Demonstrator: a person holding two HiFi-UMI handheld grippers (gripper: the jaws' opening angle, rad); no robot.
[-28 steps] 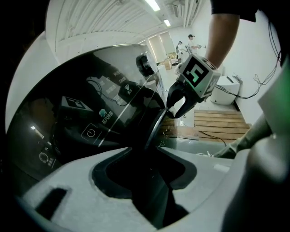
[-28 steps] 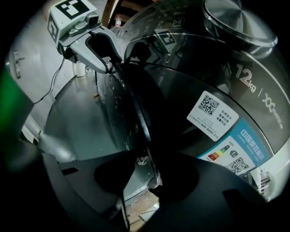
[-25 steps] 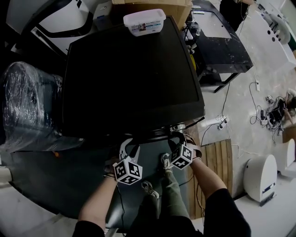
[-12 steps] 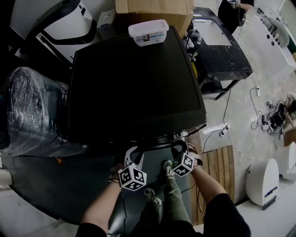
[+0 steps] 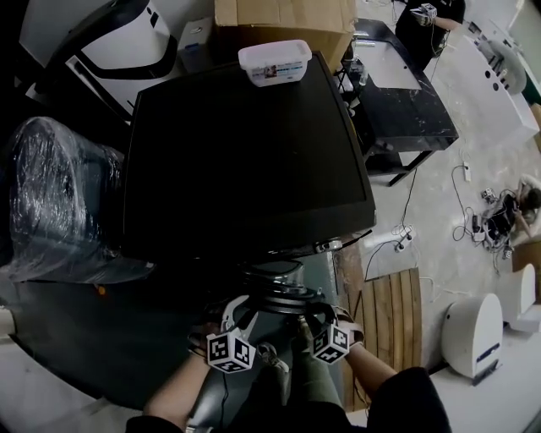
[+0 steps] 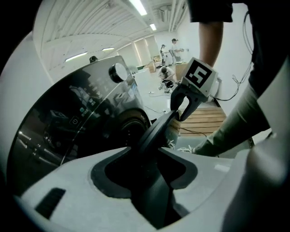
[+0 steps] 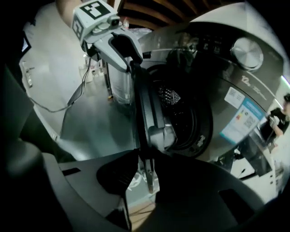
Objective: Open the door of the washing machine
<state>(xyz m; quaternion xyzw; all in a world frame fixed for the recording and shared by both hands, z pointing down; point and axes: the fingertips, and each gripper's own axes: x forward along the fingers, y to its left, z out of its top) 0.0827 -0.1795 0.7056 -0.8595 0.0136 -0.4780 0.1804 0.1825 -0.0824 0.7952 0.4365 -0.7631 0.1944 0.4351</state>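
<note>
**At the machine's front: door off its seat, both tools on its rim**

At the near face of the washing machine [image 5: 245,144], just ahead of your feet, the round door [image 7: 147,108] stands swung out from the front. The dark drum opening [image 7: 186,113] shows to its right in the right gripper view.

Your left tool [image 6: 145,148] has the door's rim between its jaws, and both jaw tips touch the rim. Those jaws have just been opening, but they are still set on the door. Your right tool [image 7: 146,151] grips the thin edge of the door on the opposite side. Its jaws have just been closing, and they lie tight against that edge. Each tool shows in the other's view at the far end of the door.

On the sloped front panel, a round knob [image 7: 247,53] sits above a blue-and-white label [image 7: 240,120]. A white lidded tub [image 5: 273,62] stands at the far edge of the machine's black top, with a cardboard box [image 5: 283,17] behind it. To the left is a bulky item wrapped in clear film [image 5: 51,203]. On the floor to the right lie a slatted wooden board [image 5: 389,313] and a white power strip [image 5: 393,237].
</note>
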